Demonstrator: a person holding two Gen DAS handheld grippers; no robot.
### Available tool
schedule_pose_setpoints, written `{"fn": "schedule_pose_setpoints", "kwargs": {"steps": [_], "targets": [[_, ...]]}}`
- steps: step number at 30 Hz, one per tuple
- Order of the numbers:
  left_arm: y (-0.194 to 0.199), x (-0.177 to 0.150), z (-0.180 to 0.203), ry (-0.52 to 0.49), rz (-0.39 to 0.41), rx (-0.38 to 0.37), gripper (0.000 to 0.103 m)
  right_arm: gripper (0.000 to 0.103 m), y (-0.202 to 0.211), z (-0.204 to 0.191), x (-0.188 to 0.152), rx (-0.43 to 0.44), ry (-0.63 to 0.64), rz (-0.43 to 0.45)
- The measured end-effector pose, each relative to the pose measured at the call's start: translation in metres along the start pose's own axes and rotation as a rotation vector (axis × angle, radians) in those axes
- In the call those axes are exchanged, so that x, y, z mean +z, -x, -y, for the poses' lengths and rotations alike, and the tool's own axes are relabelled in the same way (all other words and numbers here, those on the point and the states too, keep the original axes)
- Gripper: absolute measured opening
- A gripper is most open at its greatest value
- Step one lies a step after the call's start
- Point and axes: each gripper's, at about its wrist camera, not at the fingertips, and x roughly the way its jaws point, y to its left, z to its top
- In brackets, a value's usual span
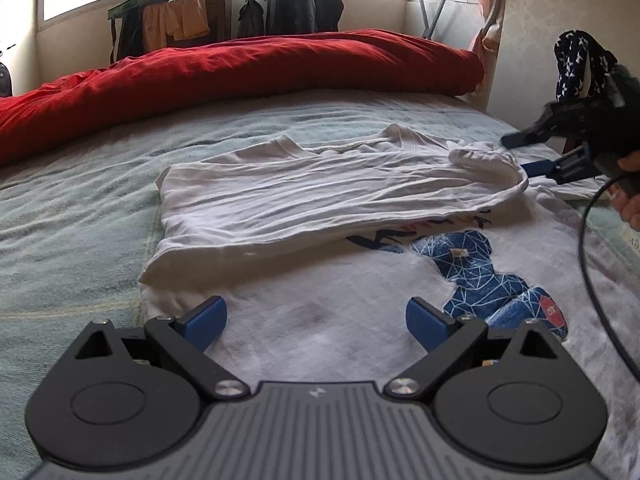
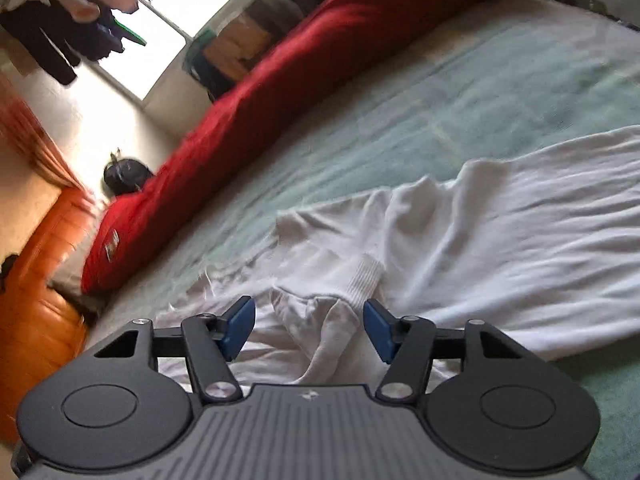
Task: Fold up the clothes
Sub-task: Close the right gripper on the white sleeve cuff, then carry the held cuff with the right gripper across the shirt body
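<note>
- White T-shirt [image 1: 320,200] lies on the bed [image 1: 80,208], one side folded over across the blue print [image 1: 480,276].
- Left gripper [image 1: 316,322] hovers over the near hem, jaws wide apart, nothing between them.
- Right gripper [image 2: 310,328] at the shirt's right side by the bunched sleeve [image 2: 332,320]; jaws about half apart, cloth lies between them, pads not pressing it.
- Red duvet [image 1: 240,68] along the far edge of the bed.

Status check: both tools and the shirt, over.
Left tool open, over the white T-shirt. Right tool open, bunched sleeve between its pads, ungripped. T-shirt half folded on the bed. Nothing in the way.
</note>
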Motion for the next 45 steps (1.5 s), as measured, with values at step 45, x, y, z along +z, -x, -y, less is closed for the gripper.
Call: {"fn": "schedule_pose_setpoints", "kwargs": {"steps": [45], "targets": [[-0.002,-0.001,0.002,-0.002,-0.003,-0.012,0.096,0.03,0.059,0.014,-0.026,-0.225,-0.049,0.119]]}}
